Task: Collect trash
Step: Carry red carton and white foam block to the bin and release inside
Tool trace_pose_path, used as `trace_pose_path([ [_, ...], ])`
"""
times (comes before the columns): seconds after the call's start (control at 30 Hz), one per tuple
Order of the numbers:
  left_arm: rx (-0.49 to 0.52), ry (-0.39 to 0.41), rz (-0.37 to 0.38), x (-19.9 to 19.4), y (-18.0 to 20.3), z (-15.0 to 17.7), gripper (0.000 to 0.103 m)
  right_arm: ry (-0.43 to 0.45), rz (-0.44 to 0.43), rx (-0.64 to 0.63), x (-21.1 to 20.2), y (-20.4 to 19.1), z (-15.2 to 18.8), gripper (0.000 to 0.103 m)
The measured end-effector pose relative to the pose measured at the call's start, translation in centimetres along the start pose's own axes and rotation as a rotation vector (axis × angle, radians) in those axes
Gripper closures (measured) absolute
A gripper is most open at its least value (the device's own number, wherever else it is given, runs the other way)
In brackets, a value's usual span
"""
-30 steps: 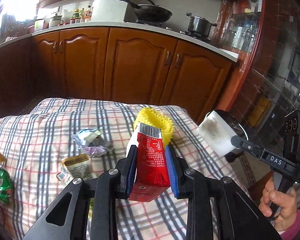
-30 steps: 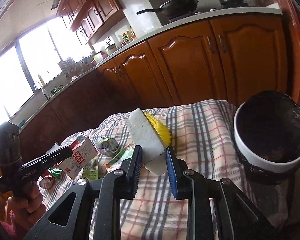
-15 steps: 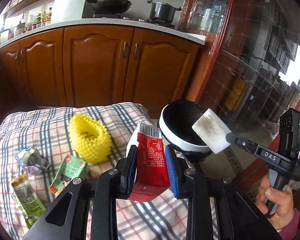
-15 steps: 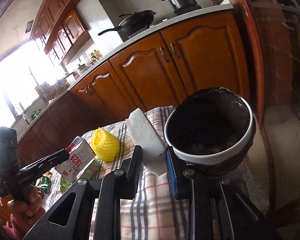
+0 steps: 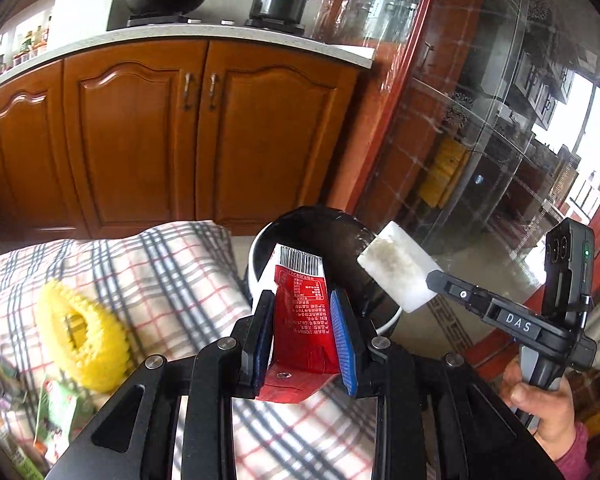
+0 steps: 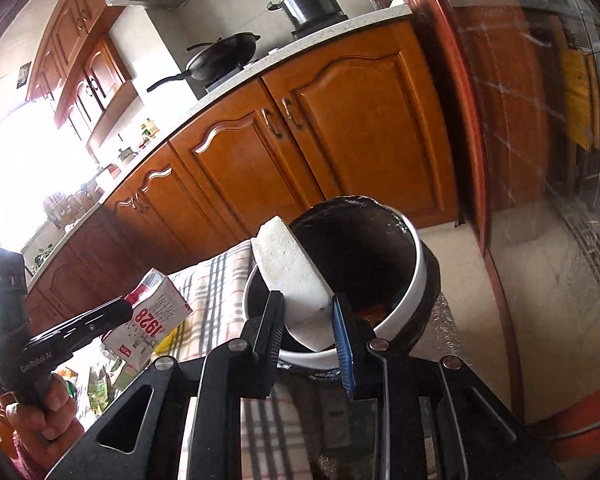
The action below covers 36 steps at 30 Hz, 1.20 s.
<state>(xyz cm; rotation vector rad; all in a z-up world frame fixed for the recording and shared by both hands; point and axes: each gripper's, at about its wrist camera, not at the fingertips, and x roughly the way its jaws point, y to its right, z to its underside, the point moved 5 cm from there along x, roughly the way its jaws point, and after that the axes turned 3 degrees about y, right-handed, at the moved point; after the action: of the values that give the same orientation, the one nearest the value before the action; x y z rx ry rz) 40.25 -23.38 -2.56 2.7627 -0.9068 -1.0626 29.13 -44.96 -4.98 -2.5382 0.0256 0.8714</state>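
My left gripper (image 5: pixel 302 312) is shut on a red and white milk carton (image 5: pixel 302 320), held above the table's right end with its top in front of the bin. My right gripper (image 6: pixel 308 312) is shut on a white foam block (image 6: pixel 292 276), held over the near rim of the bin (image 6: pixel 414 276). The bin is white-rimmed with a black liner and stands on the floor beside the table; it also shows in the left wrist view (image 5: pixel 256 256). The carton (image 6: pixel 152 316) and the foam block (image 5: pixel 398 272) each show in the other gripper's view.
A plaid cloth (image 5: pixel 172 264) covers the table. On it lie a yellow foam net (image 5: pixel 80 340) and green wrappers (image 5: pixel 56 412) at the left. Wooden kitchen cabinets (image 5: pixel 180 128) stand behind. A glass cabinet (image 5: pixel 480 140) is at the right.
Both grippers have swung right, away from the table's middle and toward the bin. The foam block now hangs over the bin's rim and the carton is close to it.
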Motion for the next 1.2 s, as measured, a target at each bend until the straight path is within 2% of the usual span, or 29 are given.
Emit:
trace_pose_path([
  [0.33, -0.011, -0.079, 0.027, 7.2, 0.8, -3.6, 0.076, -0.041, 0.048, -0.016, 2.0, 1.4, -2.3, 0.078],
  [0.8, -0.062, -0.174, 0.039, 14.2, 1.0, -4.6, 0.075, -0.135, 0.1, -0.025, 5.4, 2.7, -2.9, 0.077],
  [0.9, -0.071, -0.185, 0.049, 14.9, 1.1, -4.5, 0.074, -0.148, 0.098, -0.012, 5.9, 3.0, -2.8, 0.069],
  [0.97, -0.062, -0.181, 0.044, 15.0, 1.0, -4.6, 0.074, -0.15, 0.098, 0.01, 6.1, 3.4, -2.8, 0.061],
  [1.2, -0.07, -0.148, 0.03, 12.8, 0.2, -3.8, 0.074, -0.118, 0.096, 0.045, 5.2, 4.0, -2.7, 0.059],
])
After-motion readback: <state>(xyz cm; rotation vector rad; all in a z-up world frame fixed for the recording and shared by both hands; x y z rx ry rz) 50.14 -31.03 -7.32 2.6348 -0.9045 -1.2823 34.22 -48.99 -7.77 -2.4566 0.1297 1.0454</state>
